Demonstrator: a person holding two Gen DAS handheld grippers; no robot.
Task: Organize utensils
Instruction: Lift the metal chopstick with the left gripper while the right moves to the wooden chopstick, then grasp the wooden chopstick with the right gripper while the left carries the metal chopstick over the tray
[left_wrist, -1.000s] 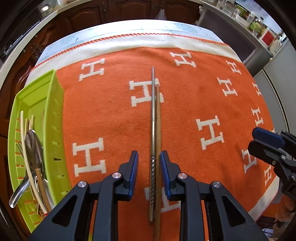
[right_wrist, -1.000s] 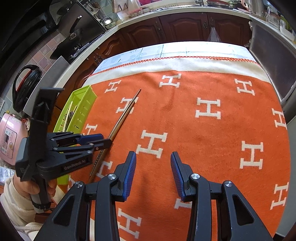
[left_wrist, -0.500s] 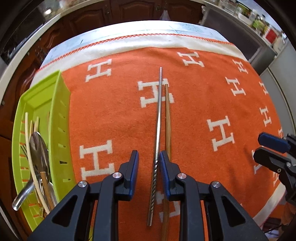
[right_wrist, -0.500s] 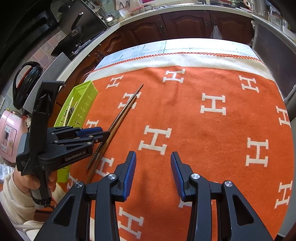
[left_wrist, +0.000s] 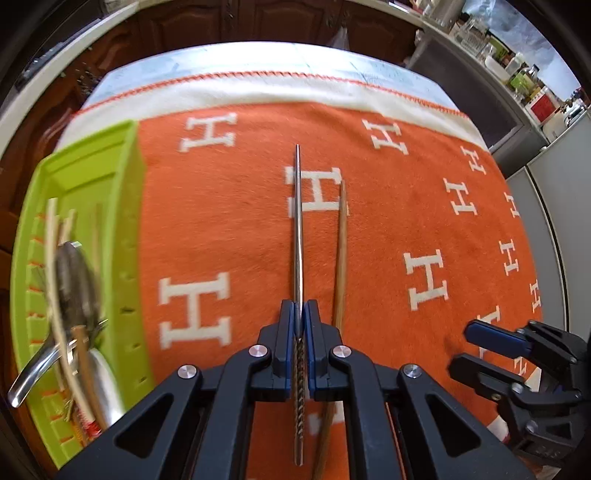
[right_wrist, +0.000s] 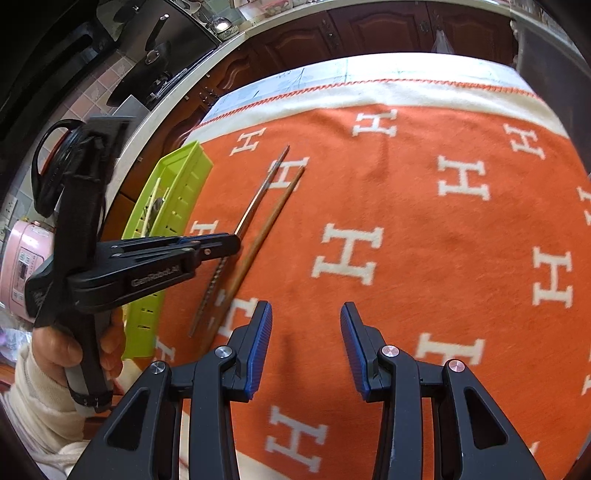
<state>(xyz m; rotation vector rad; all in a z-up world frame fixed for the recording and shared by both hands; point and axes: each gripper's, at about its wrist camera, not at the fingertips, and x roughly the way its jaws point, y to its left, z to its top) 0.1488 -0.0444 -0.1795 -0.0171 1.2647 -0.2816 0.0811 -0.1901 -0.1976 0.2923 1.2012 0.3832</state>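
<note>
My left gripper (left_wrist: 299, 314) is shut on a metal chopstick (left_wrist: 297, 229) and holds it just above the orange cloth; it also shows in the right wrist view (right_wrist: 255, 206), held by the left gripper (right_wrist: 232, 242). A wooden chopstick (left_wrist: 340, 251) lies on the cloth just right of it, also visible in the right wrist view (right_wrist: 273, 214). A green tray (left_wrist: 110, 173) at the left holds a spoon (left_wrist: 74, 280) and several chopsticks. My right gripper (right_wrist: 306, 343) is open and empty over the cloth, and shows at the right of the left wrist view (left_wrist: 476, 347).
The orange cloth with white H marks (right_wrist: 424, 229) covers the table. Dark wooden cabinets (right_wrist: 369, 33) stand behind the far edge. A pink appliance (right_wrist: 22, 254) sits at the left, past the tray.
The left gripper has shut on the metal chopstick and lifted it slightly, apart from the wooden one. The right gripper has stayed open and nearly still.
</note>
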